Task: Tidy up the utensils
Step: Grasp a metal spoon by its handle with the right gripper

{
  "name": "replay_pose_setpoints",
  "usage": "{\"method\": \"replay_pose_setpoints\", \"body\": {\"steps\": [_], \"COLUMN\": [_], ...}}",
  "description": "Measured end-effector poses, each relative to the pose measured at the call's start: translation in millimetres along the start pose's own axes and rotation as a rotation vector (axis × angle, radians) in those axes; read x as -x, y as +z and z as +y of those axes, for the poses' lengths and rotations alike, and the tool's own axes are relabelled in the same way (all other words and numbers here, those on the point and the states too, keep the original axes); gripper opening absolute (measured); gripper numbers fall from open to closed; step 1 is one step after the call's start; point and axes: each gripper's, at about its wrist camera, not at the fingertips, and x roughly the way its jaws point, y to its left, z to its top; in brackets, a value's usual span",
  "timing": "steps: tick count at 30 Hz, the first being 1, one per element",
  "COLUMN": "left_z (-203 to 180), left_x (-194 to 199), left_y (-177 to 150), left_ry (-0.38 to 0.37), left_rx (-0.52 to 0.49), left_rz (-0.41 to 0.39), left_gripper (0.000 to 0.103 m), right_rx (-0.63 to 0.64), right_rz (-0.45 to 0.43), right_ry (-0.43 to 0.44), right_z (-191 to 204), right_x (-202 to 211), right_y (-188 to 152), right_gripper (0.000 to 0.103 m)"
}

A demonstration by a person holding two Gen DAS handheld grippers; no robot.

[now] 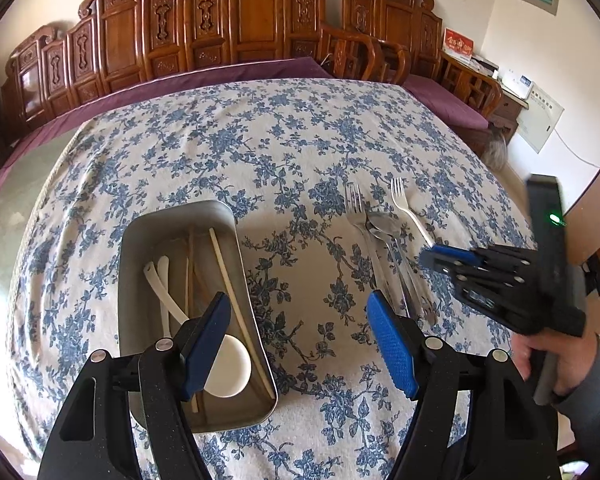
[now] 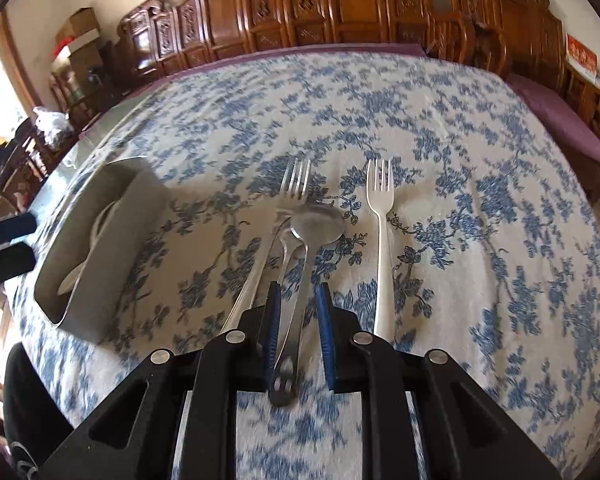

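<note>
Hovering over the blue-flowered tablecloth [image 1: 300, 152], the left gripper [image 1: 300, 340] has its blue pads spread wide beside the rectangular metal tray [image 1: 140, 240] holding white spoons [image 1: 228, 364] and chopsticks [image 1: 236, 300]; the right gripper [image 2: 298, 336] straddles the metal spoon handles [image 2: 296, 320], pads narrowed, contact unclear; a white plastic fork [image 2: 381, 216] lies just beside.

Right tongs [image 2: 297, 328] are sitting low over the tabletop [image 2: 480, 240], blue pads [image 2: 325, 336] straddling the handles of two stacked metal spoons [image 2: 316, 222] with a gap on each side, not clamping. A metal fork [image 2: 260, 256] is lying just left of the spoons, touching them near the bowls. A white plastic fork [image 2: 381, 240] is lying just right, apart from them. A metal tray [image 2: 112, 240] is sitting farther left, white utensils partly showing inside.
</note>
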Motion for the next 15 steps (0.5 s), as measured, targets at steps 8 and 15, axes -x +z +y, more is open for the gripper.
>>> {"method": "replay_pose_setpoints", "body": {"steps": [8,15], "left_z": [5,10], "left_x": [-4,-8], "left_y": [1,-1], "left_ry": [-0.007,-0.016], "left_rx": [0.002,0.013], "left_rz": [0.003,0.009], "left_gripper": [0.068,0.068], "right_rx": [0.003,0.006], "right_rz": [0.069,0.091], "right_ry": [-0.065,-0.119], "right_z": [3,5], "right_x": [-32,-43], "right_y": [13,15], "right_gripper": [0.020,0.020]}}
